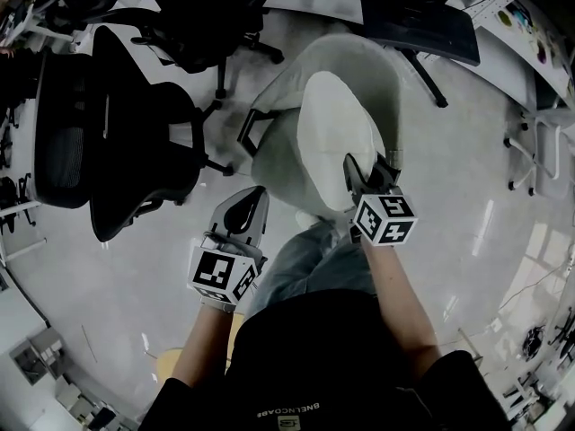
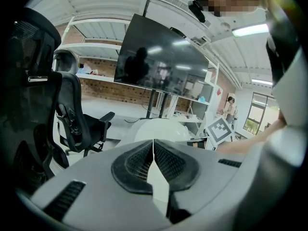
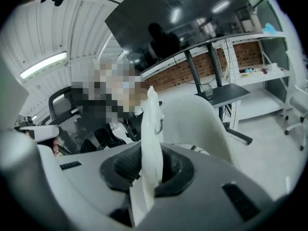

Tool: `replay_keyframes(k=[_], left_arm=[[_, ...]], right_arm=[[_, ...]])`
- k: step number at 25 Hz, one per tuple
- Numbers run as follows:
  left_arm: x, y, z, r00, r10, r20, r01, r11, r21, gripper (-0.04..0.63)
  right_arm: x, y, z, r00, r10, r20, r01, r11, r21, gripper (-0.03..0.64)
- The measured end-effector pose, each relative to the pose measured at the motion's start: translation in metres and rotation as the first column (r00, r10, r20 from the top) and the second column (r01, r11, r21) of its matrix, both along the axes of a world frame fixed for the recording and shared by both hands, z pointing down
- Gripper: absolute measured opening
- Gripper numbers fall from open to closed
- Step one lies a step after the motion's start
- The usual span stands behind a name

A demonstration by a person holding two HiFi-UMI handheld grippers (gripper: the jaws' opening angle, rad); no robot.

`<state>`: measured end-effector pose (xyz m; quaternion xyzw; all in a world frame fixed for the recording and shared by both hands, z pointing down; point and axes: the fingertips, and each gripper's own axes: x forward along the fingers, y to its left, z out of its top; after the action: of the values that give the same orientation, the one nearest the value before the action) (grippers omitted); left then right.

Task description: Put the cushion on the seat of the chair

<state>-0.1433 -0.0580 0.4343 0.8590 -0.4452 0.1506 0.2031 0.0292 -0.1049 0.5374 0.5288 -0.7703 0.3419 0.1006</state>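
A white shell chair [image 1: 377, 70] stands on the floor in front of me. Over its seat a white oval cushion [image 1: 334, 133] is held on edge. My right gripper [image 1: 363, 176] is shut on the cushion's near rim. In the right gripper view the cushion's edge [image 3: 151, 129] stands upright between the pads, with the chair [image 3: 202, 121] behind it. My left gripper [image 1: 244, 212] hangs left of the chair, apart from the cushion, shut and empty. In the left gripper view its tips [image 2: 154, 150] meet, and the chair [image 2: 161, 129] lies ahead.
Black mesh office chairs [image 1: 135, 142] stand close on the left. A dark screen on a stand [image 1: 418, 21] is behind the white chair, and a white stool [image 1: 539, 146] is at the right. The person's jeans-clad legs [image 1: 314, 259] are just below the chair.
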Motion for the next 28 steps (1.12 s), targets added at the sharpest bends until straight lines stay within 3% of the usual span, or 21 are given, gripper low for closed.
replay_keyframes(k=[28], left_arm=[[-0.038,0.020,0.024,0.994,-0.110,0.021,0.111,0.993,-0.044,0.014]], right_arm=[[-0.093,-0.011,0.042,0.982,0.049,0.183,-0.028,0.993,-0.114,0.058]])
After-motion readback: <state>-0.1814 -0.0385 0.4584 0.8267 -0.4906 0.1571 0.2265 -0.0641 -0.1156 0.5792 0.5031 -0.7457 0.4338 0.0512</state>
